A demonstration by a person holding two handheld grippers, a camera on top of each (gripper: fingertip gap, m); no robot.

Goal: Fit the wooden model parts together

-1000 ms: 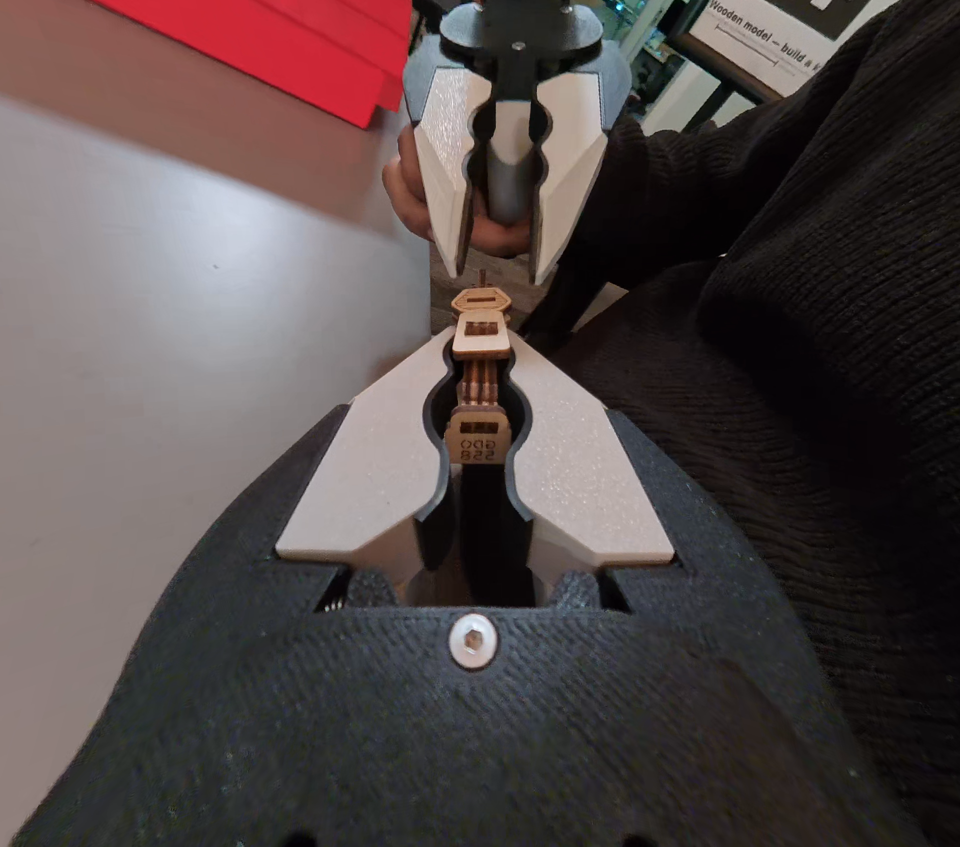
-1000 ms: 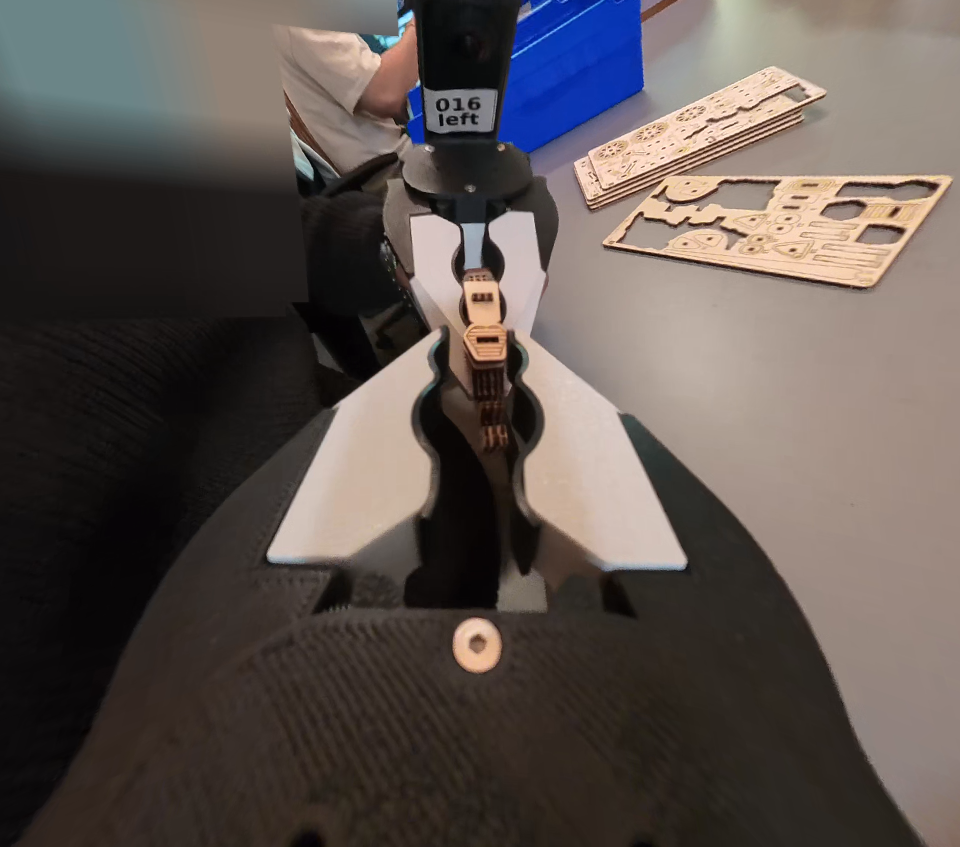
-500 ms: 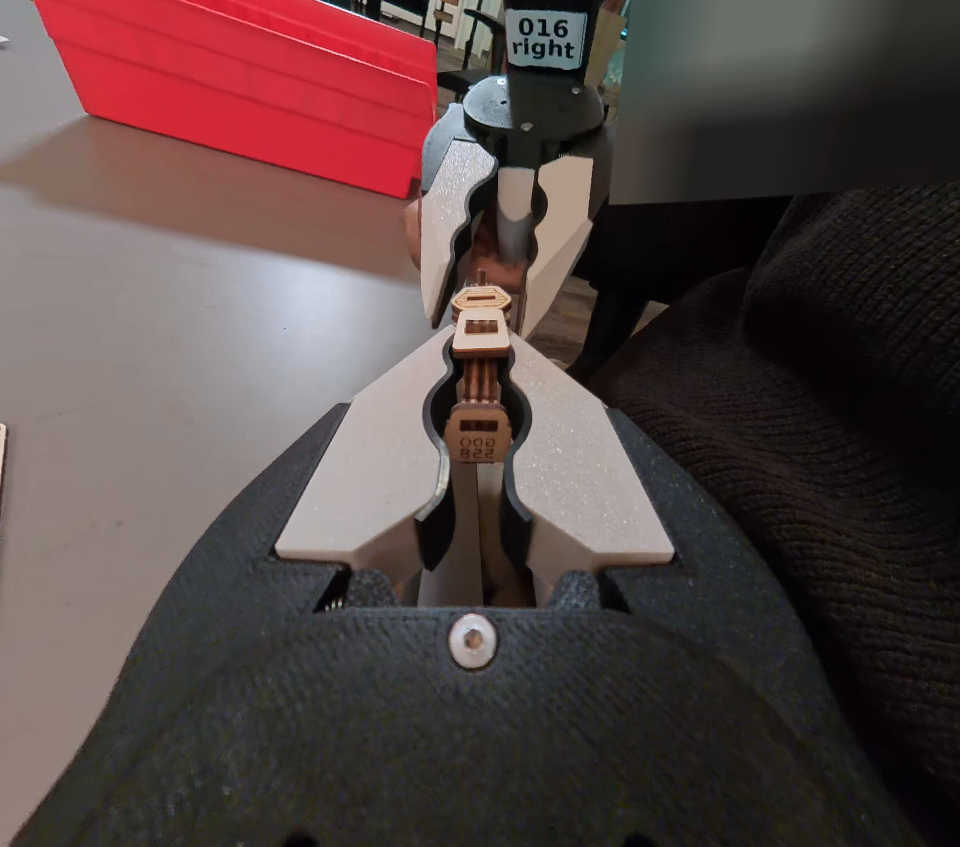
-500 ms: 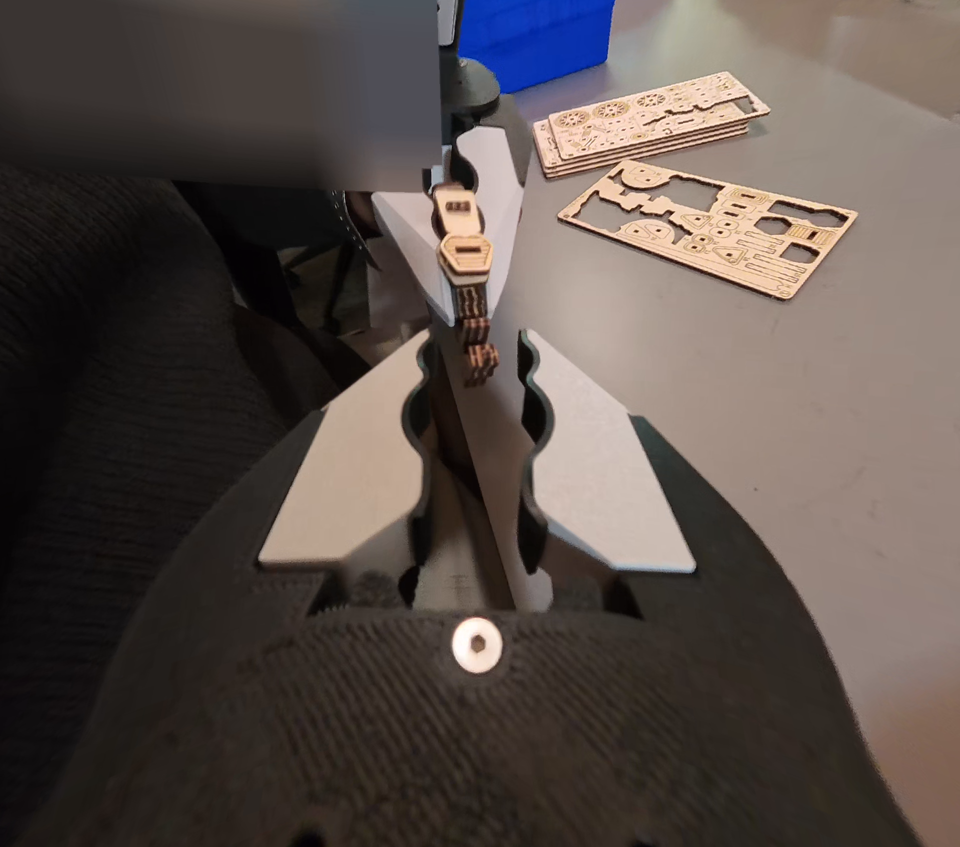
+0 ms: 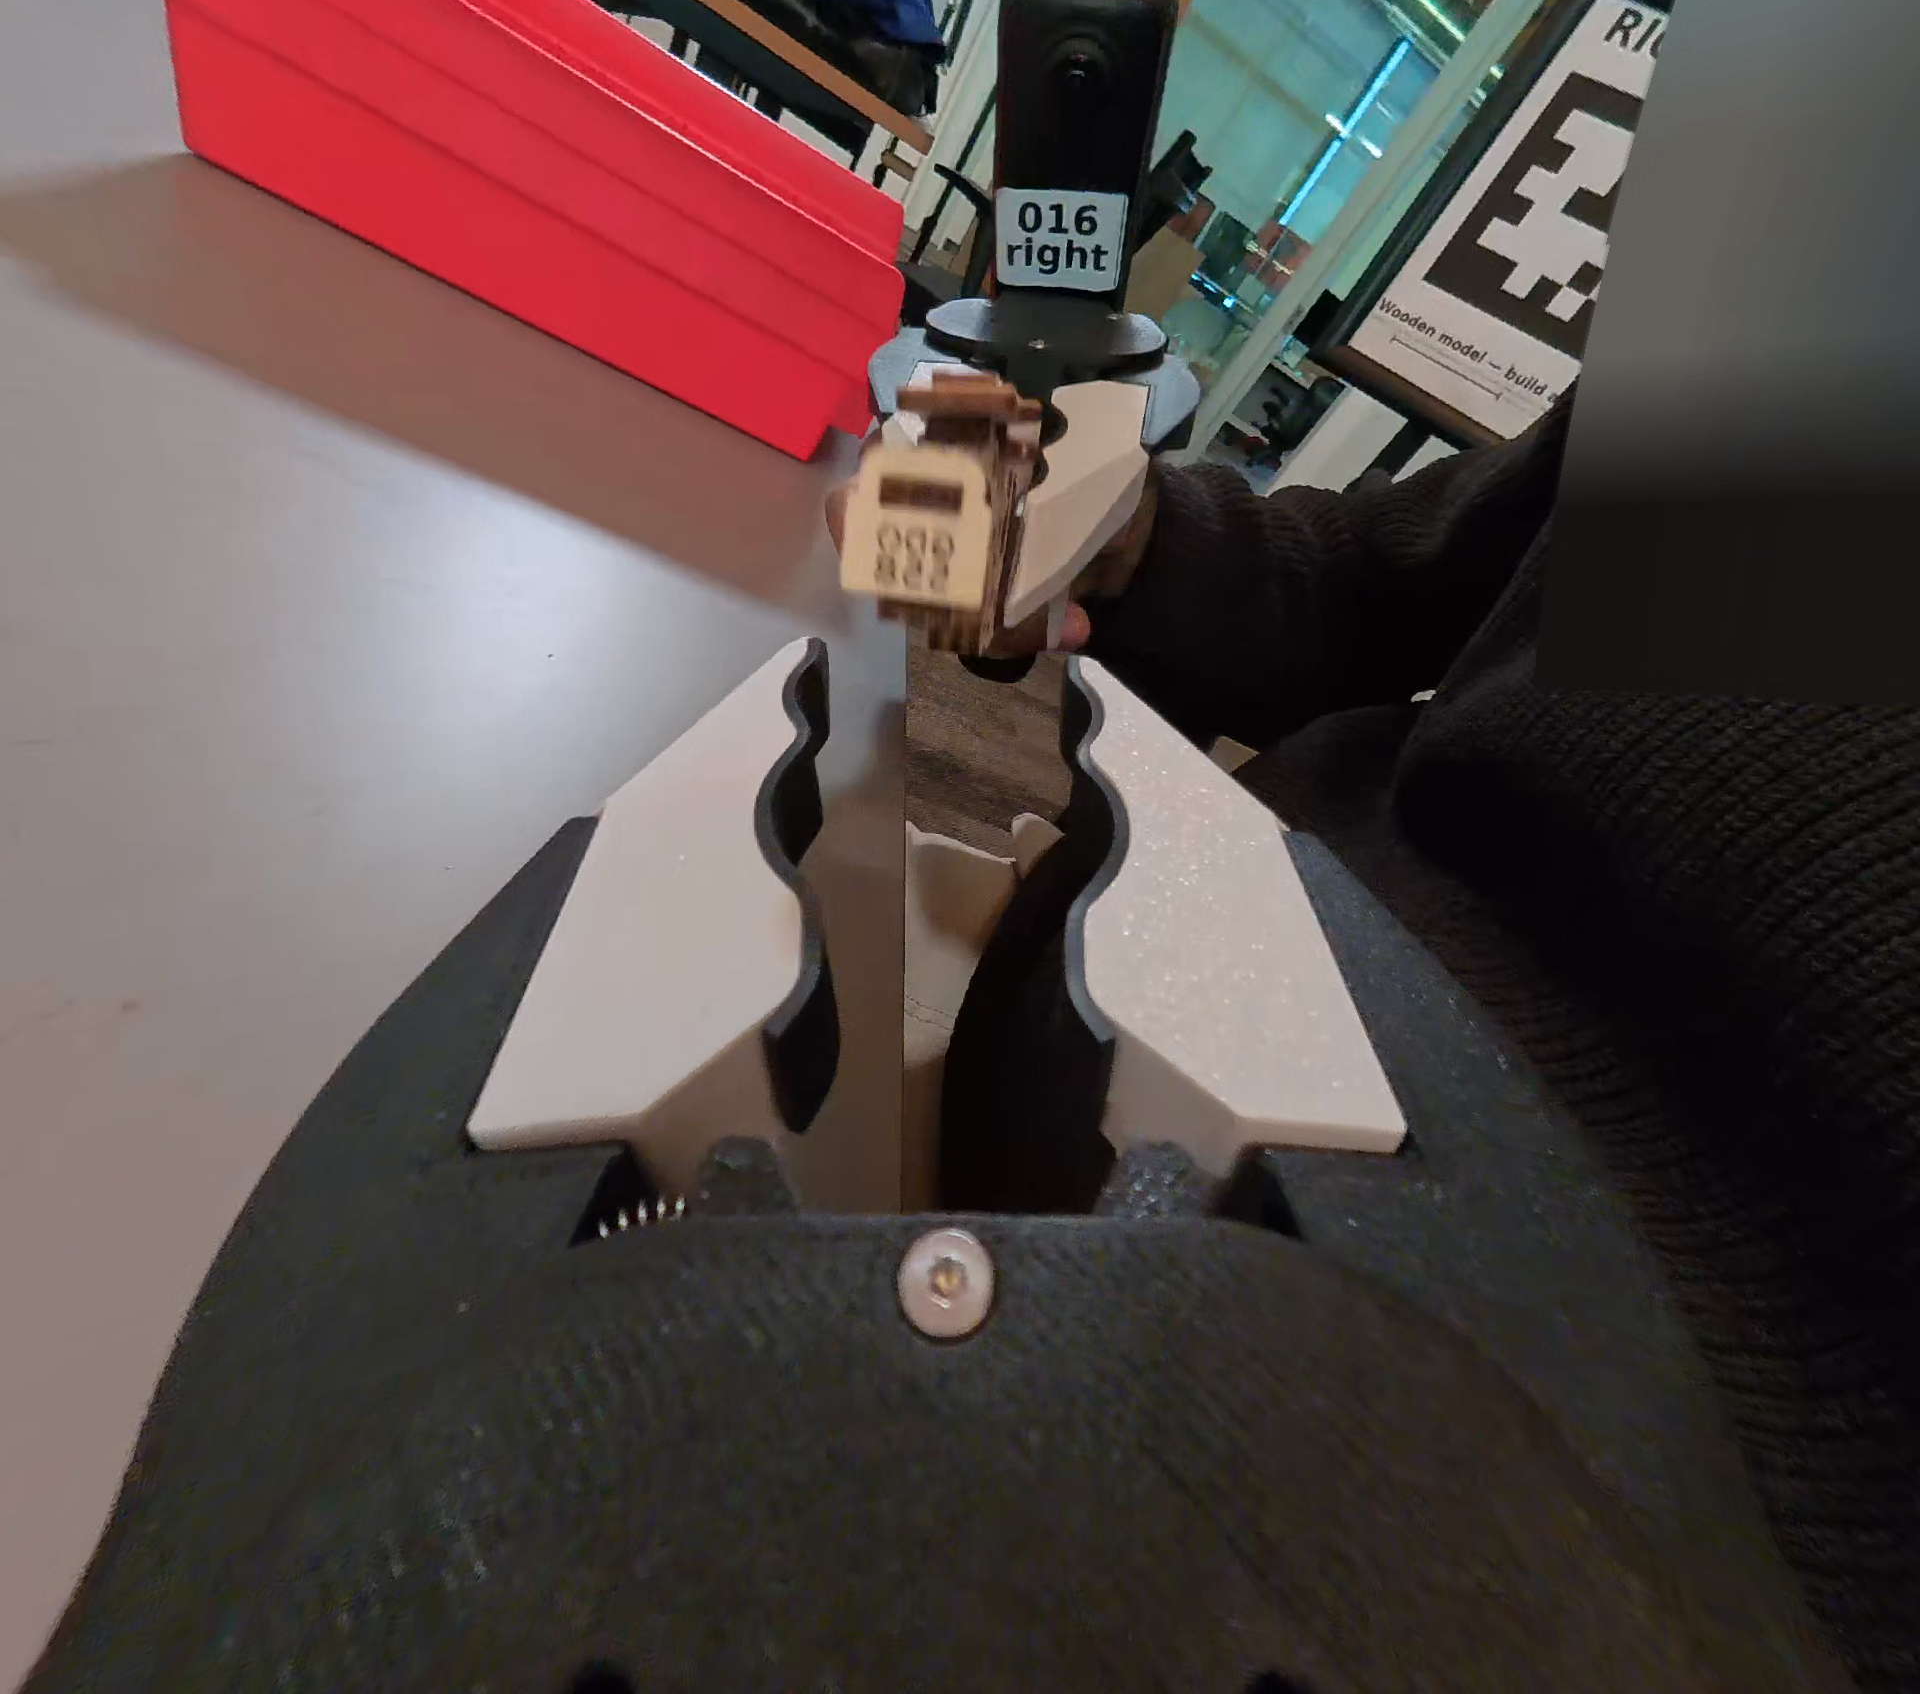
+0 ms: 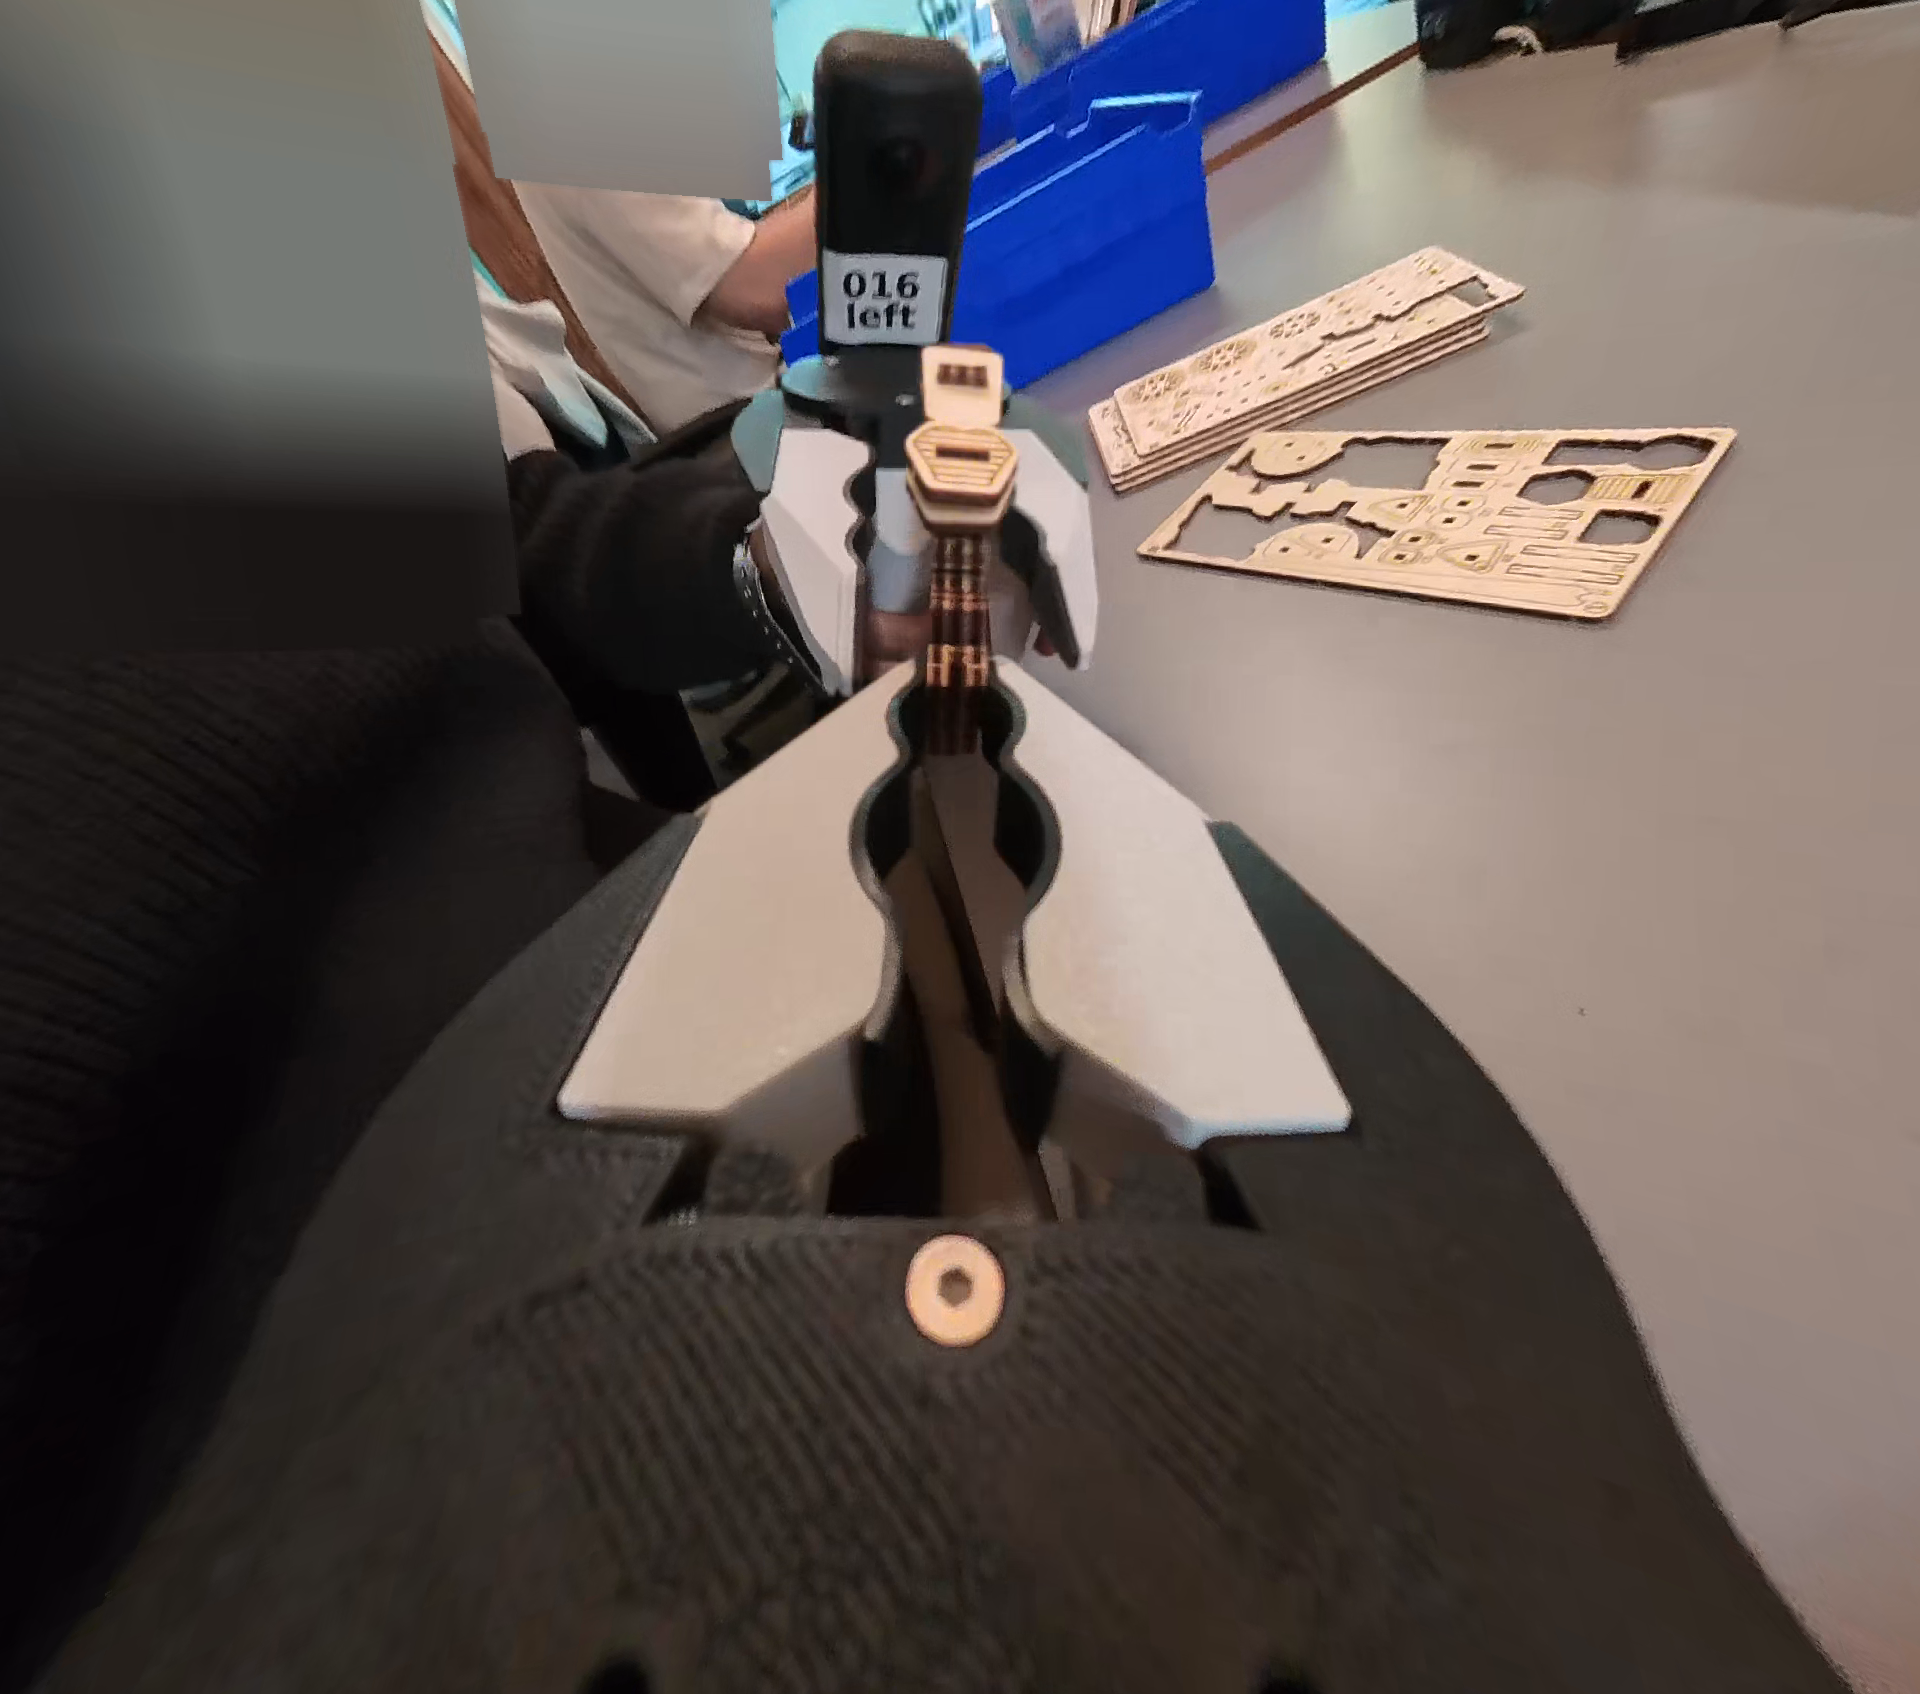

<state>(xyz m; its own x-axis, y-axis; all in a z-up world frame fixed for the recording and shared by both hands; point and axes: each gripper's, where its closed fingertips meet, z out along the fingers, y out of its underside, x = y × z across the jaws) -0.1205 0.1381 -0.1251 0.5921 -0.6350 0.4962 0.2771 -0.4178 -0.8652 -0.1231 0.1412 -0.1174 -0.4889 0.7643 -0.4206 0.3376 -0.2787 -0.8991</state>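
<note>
The grey worktop (image 6: pixel 1558 813) carries a red bin (image 5: pixel 499 158) at ten o'clock in the left wrist view, while the right wrist view shows a blue bin (image 6: pixel 1091 242) at twelve o'clock and, at two o'clock, a stack of wooden part sheets (image 6: pixel 1299 366) just behind one punched-out sheet (image 6: pixel 1455 512). The left gripper (image 5: pixel 940 678) has its fingers (image 5: pixel 665 917) spread apart and empty. The right gripper (image 6: pixel 951 688), fingers clenched, grasps the small wooden model assembly (image 6: pixel 956 501) by its lower end, above the worktop's near edge.
</note>
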